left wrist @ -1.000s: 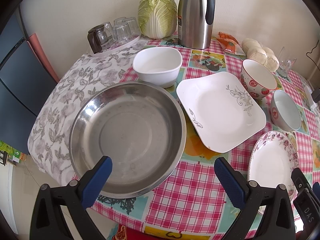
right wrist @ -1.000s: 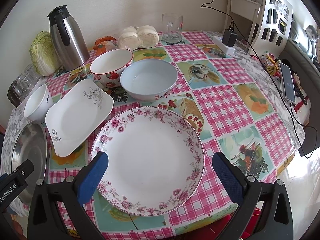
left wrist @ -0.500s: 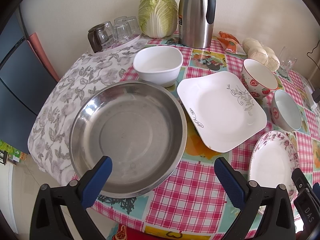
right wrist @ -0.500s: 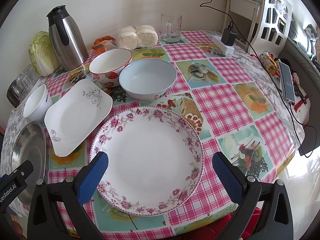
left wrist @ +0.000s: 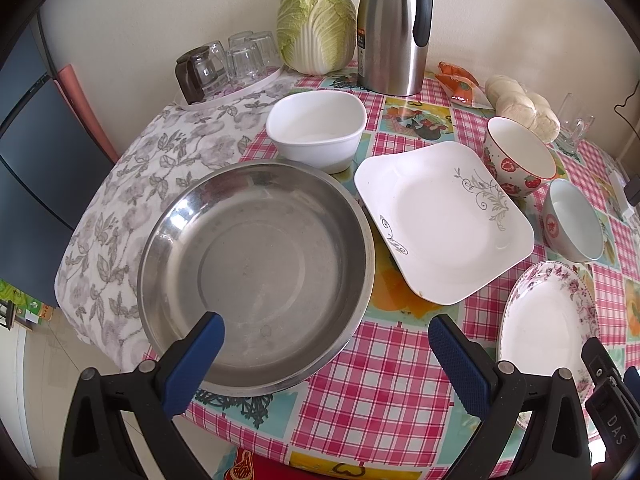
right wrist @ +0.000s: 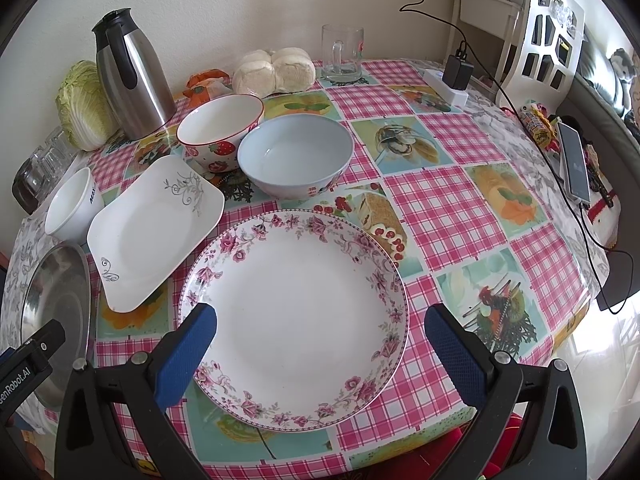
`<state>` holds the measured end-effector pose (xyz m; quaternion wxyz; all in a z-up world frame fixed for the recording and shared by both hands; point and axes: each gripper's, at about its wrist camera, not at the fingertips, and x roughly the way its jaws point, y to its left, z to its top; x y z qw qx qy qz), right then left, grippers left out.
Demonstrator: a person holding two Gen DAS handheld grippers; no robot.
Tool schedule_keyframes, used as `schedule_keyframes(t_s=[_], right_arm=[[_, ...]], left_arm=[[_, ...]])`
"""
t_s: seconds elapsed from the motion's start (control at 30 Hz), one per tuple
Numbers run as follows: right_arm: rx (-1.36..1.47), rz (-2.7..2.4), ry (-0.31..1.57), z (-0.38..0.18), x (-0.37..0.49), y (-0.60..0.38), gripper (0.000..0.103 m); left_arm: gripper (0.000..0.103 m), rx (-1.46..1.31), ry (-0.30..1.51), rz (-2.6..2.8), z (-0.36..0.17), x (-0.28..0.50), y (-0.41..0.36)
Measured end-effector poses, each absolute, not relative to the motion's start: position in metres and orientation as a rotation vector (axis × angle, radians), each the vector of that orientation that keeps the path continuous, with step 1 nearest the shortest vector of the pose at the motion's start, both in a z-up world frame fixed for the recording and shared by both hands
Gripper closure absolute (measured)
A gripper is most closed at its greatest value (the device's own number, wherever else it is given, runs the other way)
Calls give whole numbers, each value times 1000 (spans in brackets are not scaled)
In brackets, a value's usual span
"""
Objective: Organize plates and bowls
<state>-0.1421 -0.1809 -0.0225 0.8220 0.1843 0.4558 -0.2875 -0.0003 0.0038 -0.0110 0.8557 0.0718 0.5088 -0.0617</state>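
A steel pan (left wrist: 256, 272) lies at the table's left edge, under my open, empty left gripper (left wrist: 326, 336). Behind it stands a white square bowl (left wrist: 316, 128); to its right lies a white square plate (left wrist: 440, 220). A strawberry bowl (right wrist: 218, 130) and a pale blue bowl (right wrist: 296, 156) stand behind a floral round plate (right wrist: 294, 316). My open, empty right gripper (right wrist: 320, 332) hovers over that plate's near rim, fingers on either side.
At the back stand a steel thermos (left wrist: 394, 28), a cabbage (left wrist: 316, 26), a tray of glasses (left wrist: 228, 64), buns (right wrist: 274, 70) and a glass mug (right wrist: 342, 54). A charger (right wrist: 456, 74), cables and a phone (right wrist: 574, 164) lie at the right edge.
Nearly nothing: both views shift very slightly, and both grippers stay open above the same dishes.
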Motion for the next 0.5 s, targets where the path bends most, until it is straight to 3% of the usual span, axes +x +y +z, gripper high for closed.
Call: schedule_keyframes(t_s=[0.5], right_arm=[[392,-612,985,-24,-137,-176,0]], left_arm=[[0,123,1089,-129,-13,5,15]])
